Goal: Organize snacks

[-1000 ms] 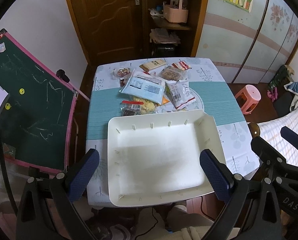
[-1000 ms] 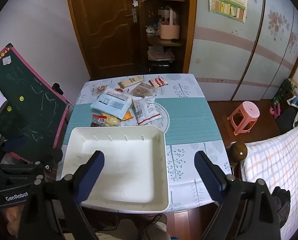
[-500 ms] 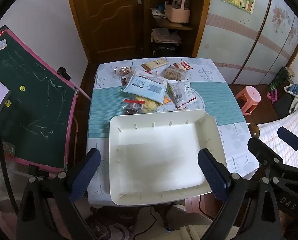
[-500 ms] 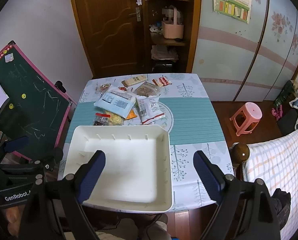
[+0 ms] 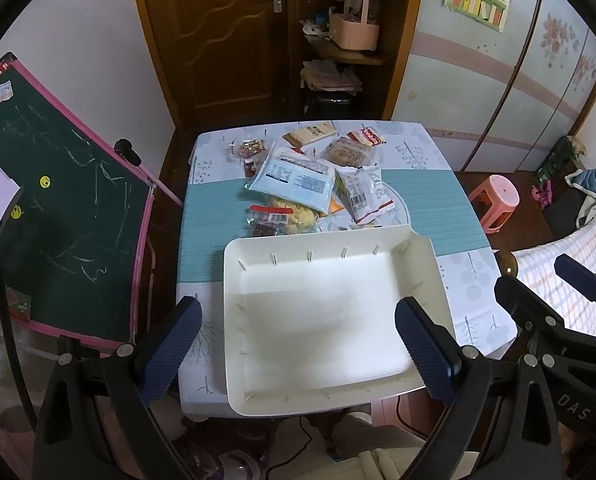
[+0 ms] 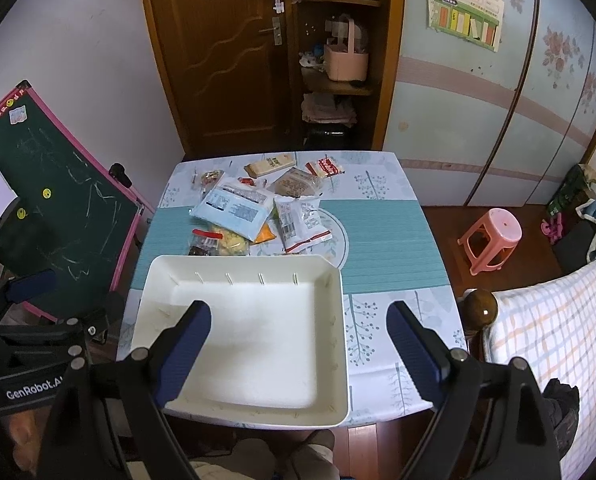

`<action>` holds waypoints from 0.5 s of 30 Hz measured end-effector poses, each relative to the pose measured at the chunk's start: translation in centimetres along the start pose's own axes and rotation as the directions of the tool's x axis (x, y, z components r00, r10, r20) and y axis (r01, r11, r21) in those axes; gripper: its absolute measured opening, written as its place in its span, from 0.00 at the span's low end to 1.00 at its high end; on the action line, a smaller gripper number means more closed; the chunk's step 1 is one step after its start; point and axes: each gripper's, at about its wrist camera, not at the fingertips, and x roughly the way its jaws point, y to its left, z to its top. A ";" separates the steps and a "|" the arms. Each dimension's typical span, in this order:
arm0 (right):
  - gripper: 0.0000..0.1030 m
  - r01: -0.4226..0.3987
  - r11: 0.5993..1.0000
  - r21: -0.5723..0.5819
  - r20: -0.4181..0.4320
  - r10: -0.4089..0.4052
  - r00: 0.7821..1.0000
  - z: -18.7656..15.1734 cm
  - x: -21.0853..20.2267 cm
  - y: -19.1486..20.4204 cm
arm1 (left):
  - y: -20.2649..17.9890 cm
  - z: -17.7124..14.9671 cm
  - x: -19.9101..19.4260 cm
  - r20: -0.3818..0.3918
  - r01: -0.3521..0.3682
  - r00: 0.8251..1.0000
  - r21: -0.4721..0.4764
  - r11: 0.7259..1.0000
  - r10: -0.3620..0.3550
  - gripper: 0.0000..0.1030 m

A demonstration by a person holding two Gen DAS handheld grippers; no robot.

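Note:
An empty white tray (image 5: 234,288) (image 6: 339,320) sits at the near edge of the table. Behind it lies a pile of snack packets: a large light-blue bag (image 5: 294,178) (image 6: 234,208), a white packet with red trim (image 5: 361,196) (image 6: 301,222), a yellow snack bag with a red label (image 5: 278,218) (image 6: 218,242), a tan bar (image 5: 309,134) (image 6: 270,165), a brown packet (image 5: 349,152) (image 6: 296,184) and a small red-white packet (image 5: 367,137) (image 6: 323,168). My left gripper (image 5: 303,350) and my right gripper (image 6: 299,354) are both open and empty, held high above the tray.
A green chalkboard with a pink frame (image 5: 54,216) (image 6: 58,208) leans left of the table. A pink stool (image 5: 493,200) (image 6: 491,238) stands to the right, beside a checked bed cover (image 6: 549,344). A wooden door and shelf stand behind the table.
Both grippers have risen and tilted slightly, so the table and tray sit a little lower and smaller in view. Nothing on the table has moved.

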 end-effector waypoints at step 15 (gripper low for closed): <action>0.88 0.032 0.999 -0.003 -0.010 -0.032 0.999 0.3 -0.2 2.0 | 1.8 0.6 0.6 -0.028 0.012 1.000 0.018 1.000 -0.011 0.93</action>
